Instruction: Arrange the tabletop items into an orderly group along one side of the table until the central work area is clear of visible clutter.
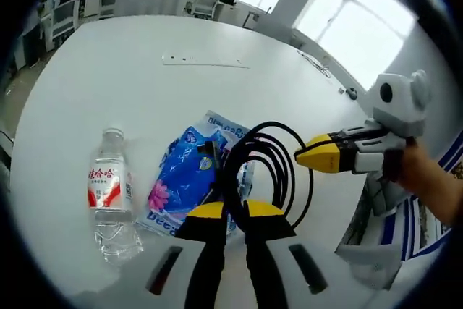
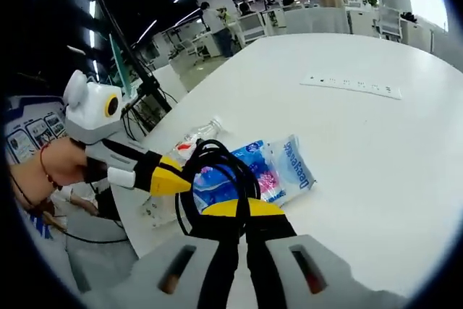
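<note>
Table: white top, wide and mostly bare; a power strip lies far across it.
Cable: black coiled loop, lifted, hanging over the near edge of the table and partly over the packet.
Left gripper: jaws nearly closed on the lower strands of the cable; yellow pads press the bundle between them.
Right gripper: jaws closed to a narrow gap on the same coil, from the opposite side, as the right gripper view shows.
Key relation: both grippers meet at the coil, tips close together; the loop's long axis runs away from the left jaws toward the table's middle.
Packet: blue printed packet flat on the table, just beyond the cable and partly under it.
Bottle: clear water bottle, red label, lying on its side just beside the packet, toward the near edge.
Judgement: cable is in hand and ready to be set down by an edge; packet and bottle are not yet grouped.
Risk: loose strands may drag the packet.
</note>
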`<state>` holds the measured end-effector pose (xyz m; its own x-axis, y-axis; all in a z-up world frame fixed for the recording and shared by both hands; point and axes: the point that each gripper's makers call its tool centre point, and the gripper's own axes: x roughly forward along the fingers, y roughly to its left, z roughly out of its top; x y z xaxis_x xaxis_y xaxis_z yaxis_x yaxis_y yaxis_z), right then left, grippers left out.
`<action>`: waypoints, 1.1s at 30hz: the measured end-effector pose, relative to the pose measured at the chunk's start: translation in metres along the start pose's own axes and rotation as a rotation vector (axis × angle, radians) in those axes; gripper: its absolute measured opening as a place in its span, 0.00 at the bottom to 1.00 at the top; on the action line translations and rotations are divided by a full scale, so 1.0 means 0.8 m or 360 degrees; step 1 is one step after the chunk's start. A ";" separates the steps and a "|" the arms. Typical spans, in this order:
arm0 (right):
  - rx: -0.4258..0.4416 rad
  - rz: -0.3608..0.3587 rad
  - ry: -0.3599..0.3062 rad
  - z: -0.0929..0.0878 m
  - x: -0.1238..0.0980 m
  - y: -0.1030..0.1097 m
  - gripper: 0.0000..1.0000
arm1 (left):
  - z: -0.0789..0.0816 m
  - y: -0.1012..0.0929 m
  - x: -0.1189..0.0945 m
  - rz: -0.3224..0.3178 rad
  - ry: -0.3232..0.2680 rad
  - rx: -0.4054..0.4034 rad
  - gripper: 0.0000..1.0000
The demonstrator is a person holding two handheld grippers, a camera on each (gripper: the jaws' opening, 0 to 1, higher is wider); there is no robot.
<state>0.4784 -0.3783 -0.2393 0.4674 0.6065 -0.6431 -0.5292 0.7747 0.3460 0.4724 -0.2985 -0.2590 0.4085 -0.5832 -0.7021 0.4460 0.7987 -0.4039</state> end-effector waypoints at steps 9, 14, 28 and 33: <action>0.0029 -0.0061 -0.0045 -0.012 -0.047 -0.015 0.00 | 0.005 -0.050 0.005 -0.0057 -0.0037 0.0063 0.05; 0.0046 -0.0099 -0.0061 -0.019 -0.071 -0.027 0.00 | 0.008 -0.077 0.010 -0.0083 -0.0051 0.0100 0.06; 0.0043 -0.0204 -0.0092 -0.035 -0.129 -0.061 0.00 | 0.010 -0.144 0.030 -0.0165 -0.0045 0.0180 0.06; 0.0047 -0.0240 -0.0090 -0.045 -0.146 -0.074 0.00 | 0.007 -0.165 0.043 -0.0187 -0.0029 0.0204 0.06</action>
<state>0.4295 -0.5017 -0.2091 0.5796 0.4913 -0.6501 -0.4294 0.8622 0.2687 0.4317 -0.4249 -0.2265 0.3616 -0.6750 -0.6432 0.5889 0.7002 -0.4037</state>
